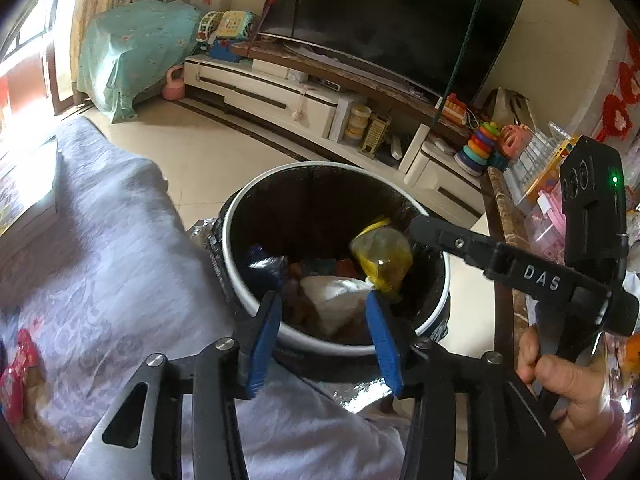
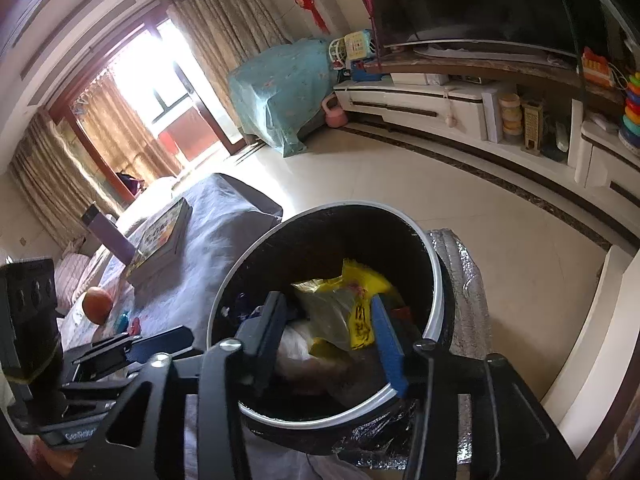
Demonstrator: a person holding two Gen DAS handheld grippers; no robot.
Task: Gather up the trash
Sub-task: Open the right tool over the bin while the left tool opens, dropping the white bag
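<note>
Both hand-held grippers, left [image 1: 324, 332] and right [image 2: 332, 340], hang spread and empty directly above the trash bin [image 1: 236, 248]; yellow bag [image 2: 348, 312] lies below the right one.

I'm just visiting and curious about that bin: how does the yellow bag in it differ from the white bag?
The yellow bag is see-through with bright yellow edges; the white bag is opaque and plain. The yellow bag sits on top of the heap, nearer the bin's far side; the white bag lies lower, partly under it. In the right wrist view the yellow bag shows red print; none shows on the white one. Both are crumpled and lie inside the black-lined trash bin.
</note>
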